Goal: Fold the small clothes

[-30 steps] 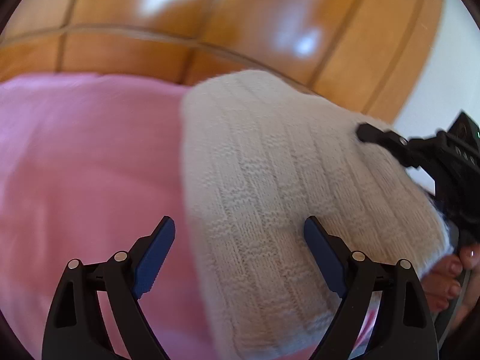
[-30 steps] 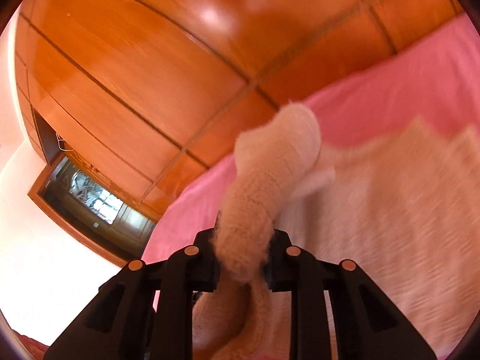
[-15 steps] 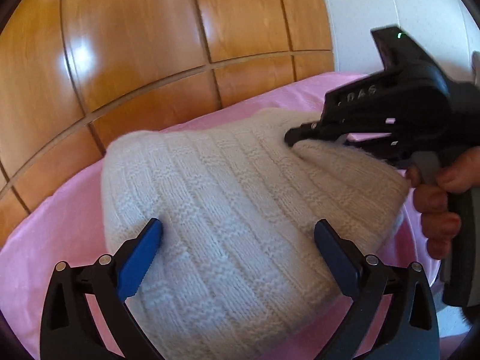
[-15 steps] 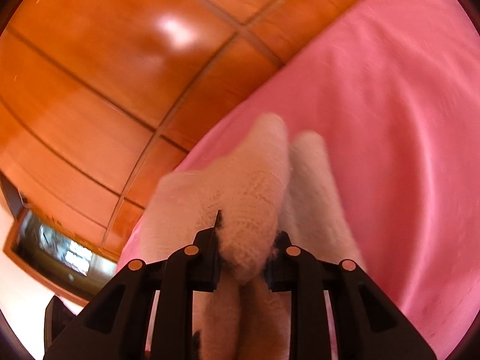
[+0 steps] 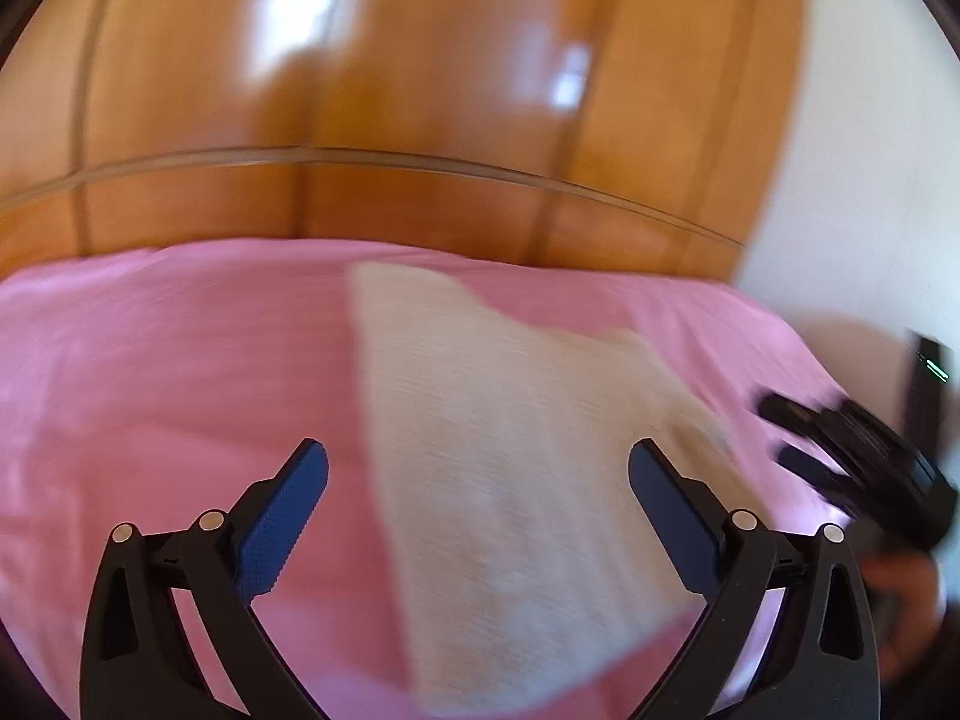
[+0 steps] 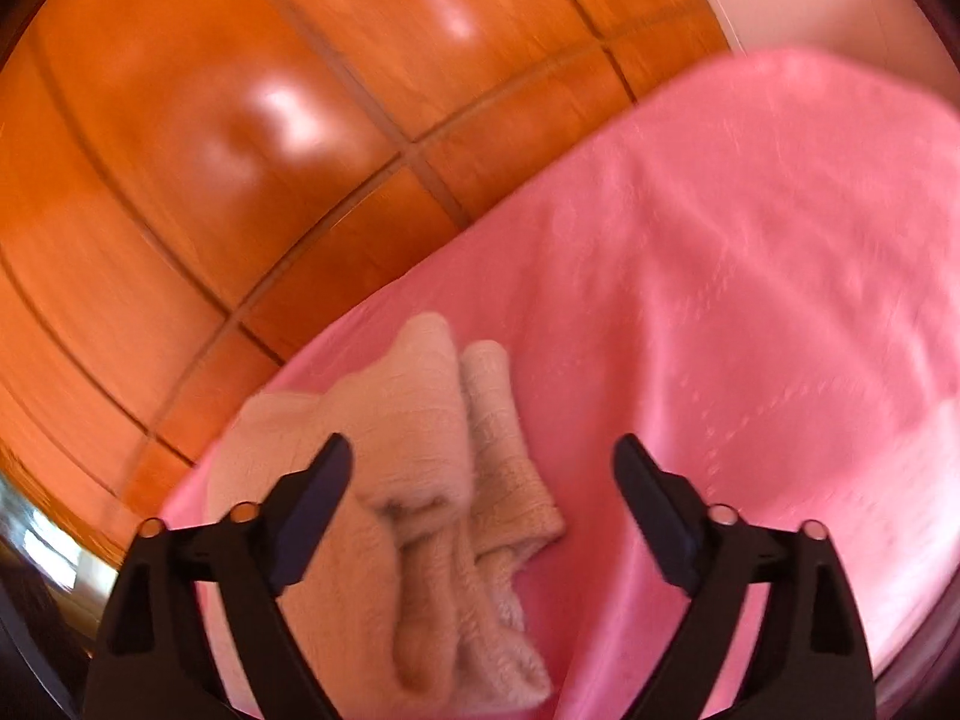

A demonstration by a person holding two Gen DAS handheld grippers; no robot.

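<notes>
A cream knitted garment (image 5: 516, 468) lies folded on the pink bed cover (image 5: 168, 360). My left gripper (image 5: 478, 480) is open and empty, hovering over the garment's near part. My right gripper (image 6: 482, 480) is open and empty; the garment (image 6: 420, 438) lies below and left of it, with folded sleeve ends showing. The right gripper also shows in the left wrist view (image 5: 852, 450), at the garment's right side, blurred.
A glossy wooden panelled headboard (image 5: 390, 90) rises behind the bed. A white wall (image 5: 870, 180) is at the right. The pink cover (image 6: 750, 300) stretches to the right of the garment. Both views are motion-blurred.
My right gripper has let go of the garment fold and opened, then pulled back. The garment now lies flat. My left gripper stayed open and drew away from the garment.
</notes>
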